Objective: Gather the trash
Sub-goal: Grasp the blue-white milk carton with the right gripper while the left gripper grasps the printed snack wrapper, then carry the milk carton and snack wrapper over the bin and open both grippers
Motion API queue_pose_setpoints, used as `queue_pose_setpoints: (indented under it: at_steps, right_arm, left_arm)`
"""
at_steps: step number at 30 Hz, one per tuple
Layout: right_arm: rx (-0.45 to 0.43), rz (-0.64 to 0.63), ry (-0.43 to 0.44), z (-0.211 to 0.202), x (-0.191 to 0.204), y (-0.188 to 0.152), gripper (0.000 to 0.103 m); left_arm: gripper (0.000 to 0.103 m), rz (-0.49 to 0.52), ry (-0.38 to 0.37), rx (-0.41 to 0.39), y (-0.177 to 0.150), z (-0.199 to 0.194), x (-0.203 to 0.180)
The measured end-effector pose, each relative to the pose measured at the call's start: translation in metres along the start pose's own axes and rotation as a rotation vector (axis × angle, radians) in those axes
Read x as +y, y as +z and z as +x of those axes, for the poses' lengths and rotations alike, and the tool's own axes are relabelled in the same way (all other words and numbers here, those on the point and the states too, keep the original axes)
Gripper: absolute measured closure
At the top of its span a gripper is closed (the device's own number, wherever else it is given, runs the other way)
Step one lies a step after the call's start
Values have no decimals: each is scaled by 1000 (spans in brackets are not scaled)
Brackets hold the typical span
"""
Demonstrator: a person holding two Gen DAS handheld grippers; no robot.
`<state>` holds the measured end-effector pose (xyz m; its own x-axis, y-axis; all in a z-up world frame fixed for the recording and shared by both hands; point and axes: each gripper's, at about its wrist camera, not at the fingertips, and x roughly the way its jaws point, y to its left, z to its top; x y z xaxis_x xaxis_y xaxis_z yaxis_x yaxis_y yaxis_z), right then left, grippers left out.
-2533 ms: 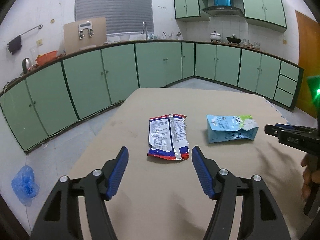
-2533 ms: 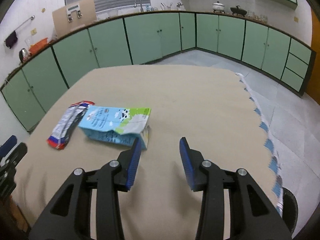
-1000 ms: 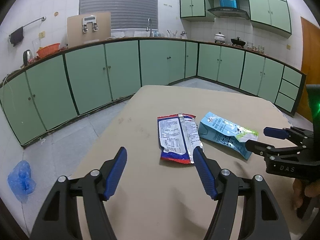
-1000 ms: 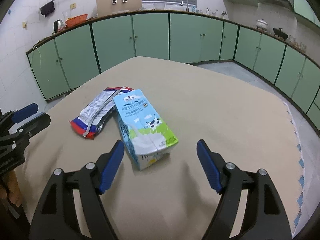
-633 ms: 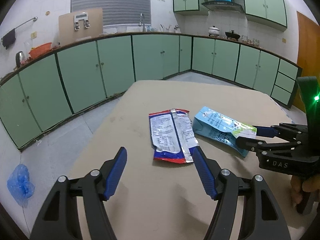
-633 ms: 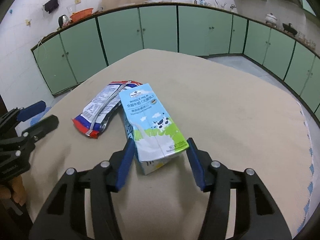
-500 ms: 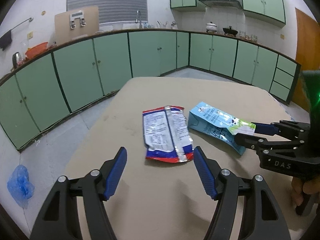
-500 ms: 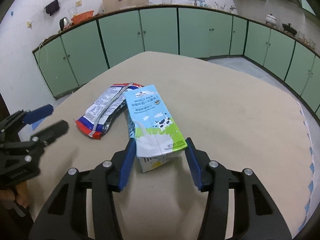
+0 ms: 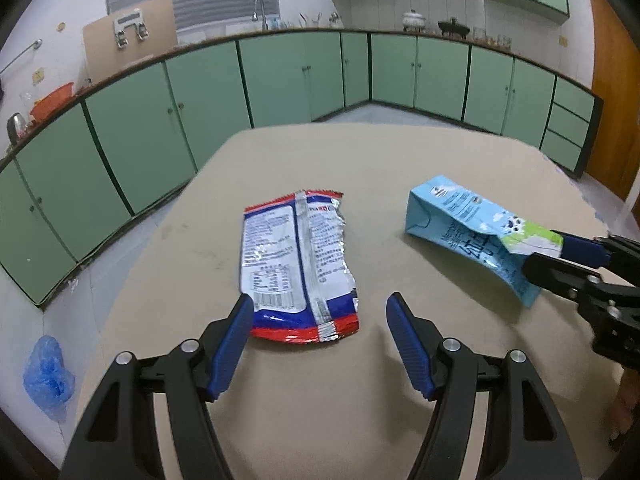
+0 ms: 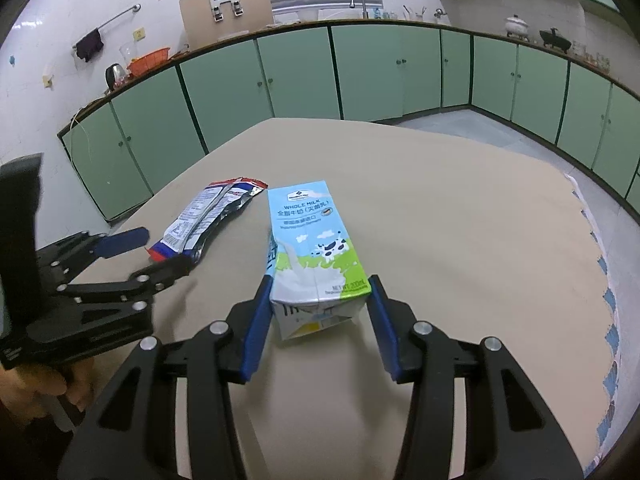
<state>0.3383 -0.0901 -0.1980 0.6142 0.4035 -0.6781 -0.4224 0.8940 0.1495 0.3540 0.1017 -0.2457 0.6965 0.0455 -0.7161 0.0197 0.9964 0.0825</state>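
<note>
Right gripper (image 10: 316, 304) clamped on milk carton (image 10: 312, 248), label legible only here; left gripper (image 9: 316, 332) agape near wrapper (image 9: 296, 268); beige table (image 9: 360, 168), green cabinets (image 9: 280, 76).

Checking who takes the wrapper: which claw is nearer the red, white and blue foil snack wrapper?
Left. The left claw stands open at the foil snack wrapper's near end; the right claw is off beside it, closed on the blue milk carton.

hand (image 10: 44, 380) on left gripper: mostly cut off at frame edge. milk carton (image 10: 316, 256): lower end hidden between blue pads. countertop items (image 9: 452, 24): too small to identify.
</note>
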Motion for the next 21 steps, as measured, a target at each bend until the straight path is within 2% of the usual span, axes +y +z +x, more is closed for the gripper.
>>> queue_pose_setpoints:
  at_steps: [4,5,6,8,9,13,21]
  right_arm:
    - [3,-2,1,0,0,-2,58]
    - [3,-2,1,-1,1,-2,58]
    - [3,-2,1,-1,1,-1,58]
    - [4,-5,0,-2,2,-2,58]
    - [3,-7,0,-3,3,-2,58]
    - [-3,-8,1,-8,5,-1,58]
    - [-41,20,6,-33,4,2,58]
  left_arm:
    - [38,-16,-1,71,3,17,2]
    - [42,-22,0,73,2,18,4]
    - [51,-28,-12,74,2,18,5]
    - [57,-40,-31,59,2,14,8]
    - [96,-47,-61,62,2,14,10]
    - [100,-79,-82,28,0,2,16]
    - [103,-70,-112,-26,0,-32,13]
